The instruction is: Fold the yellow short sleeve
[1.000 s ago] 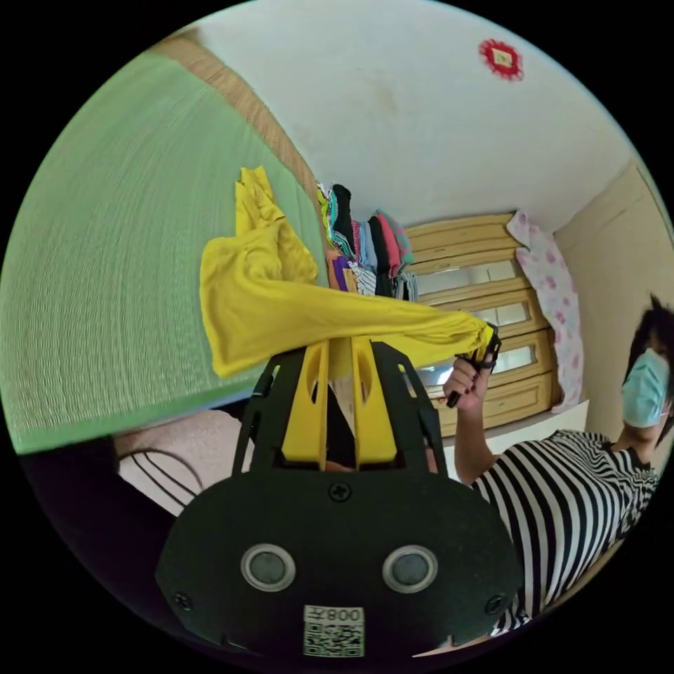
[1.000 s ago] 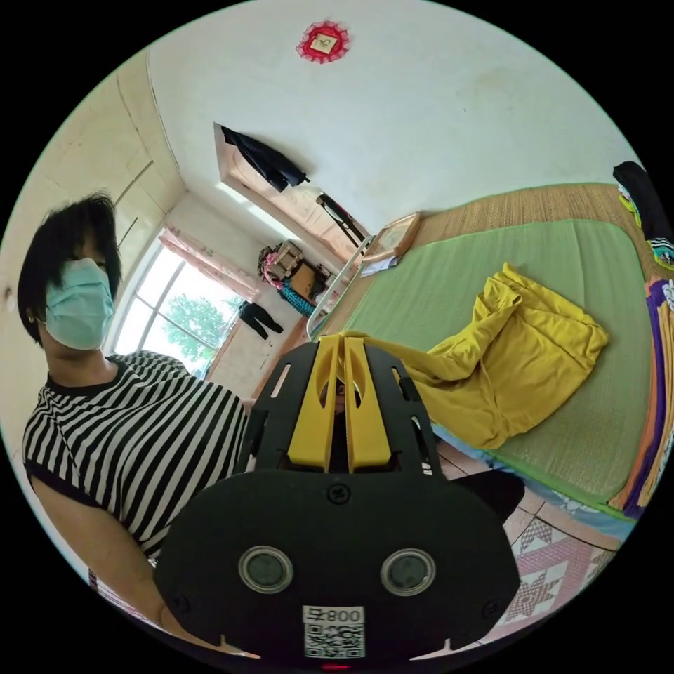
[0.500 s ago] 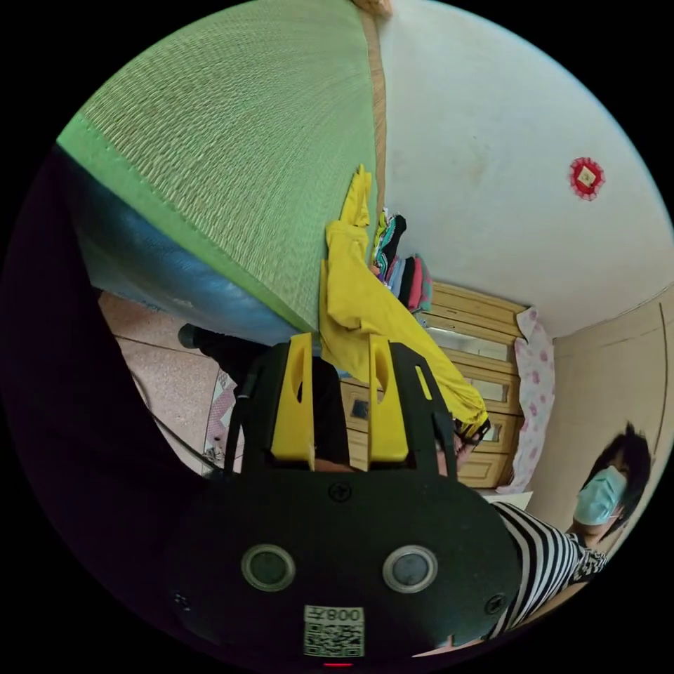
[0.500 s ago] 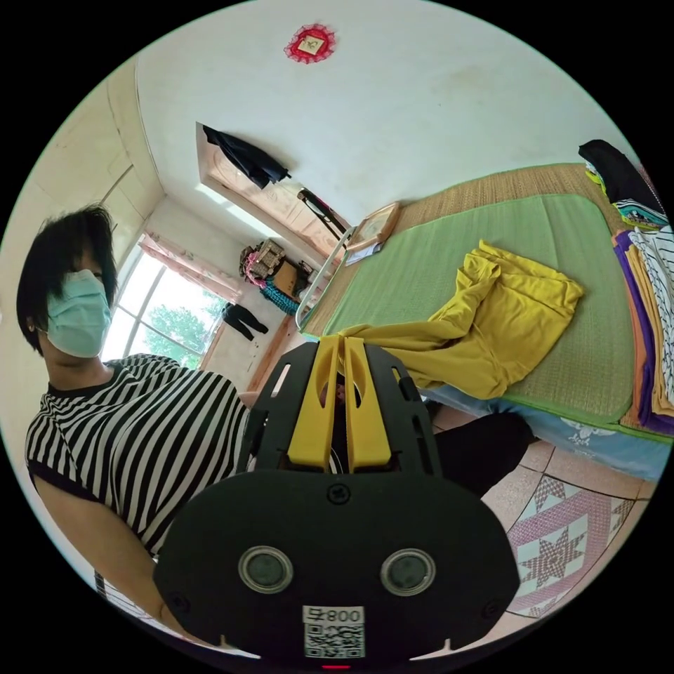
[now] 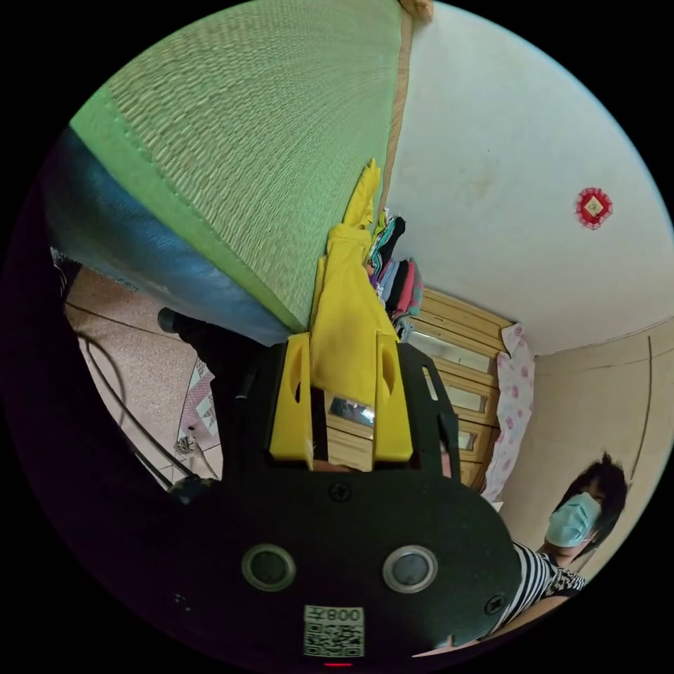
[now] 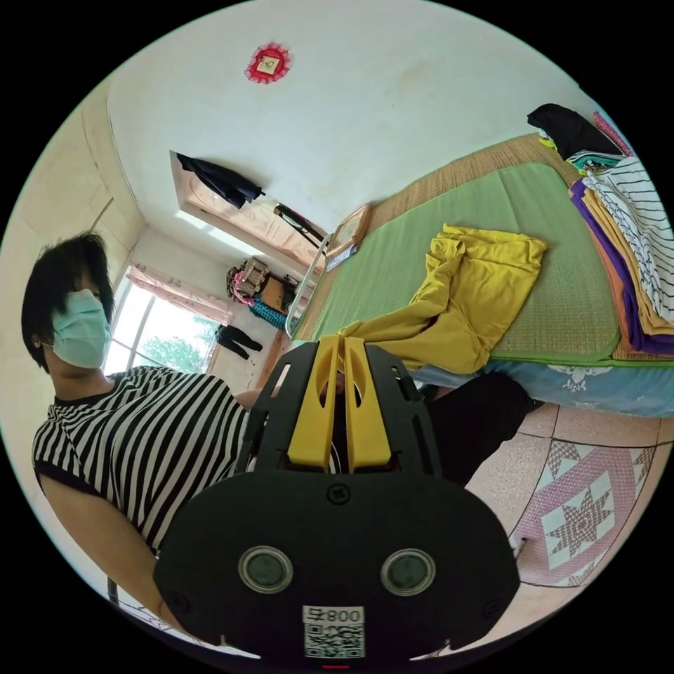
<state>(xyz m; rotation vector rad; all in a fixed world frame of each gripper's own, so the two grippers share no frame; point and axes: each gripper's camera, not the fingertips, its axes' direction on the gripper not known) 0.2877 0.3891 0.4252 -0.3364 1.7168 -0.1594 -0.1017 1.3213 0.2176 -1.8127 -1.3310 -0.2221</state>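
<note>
Our yellow shirt (image 6: 472, 295) lies crumpled on the green mat (image 6: 533, 210), one end hanging off its edge. Our right gripper (image 6: 342, 347) is clenched on that end. Our left gripper (image 5: 343, 345) stands released, with the shirt's cloth (image 5: 349, 330) between its spread jaws. Folded clothes (image 6: 632, 239) are stacked beside the mat.
</note>
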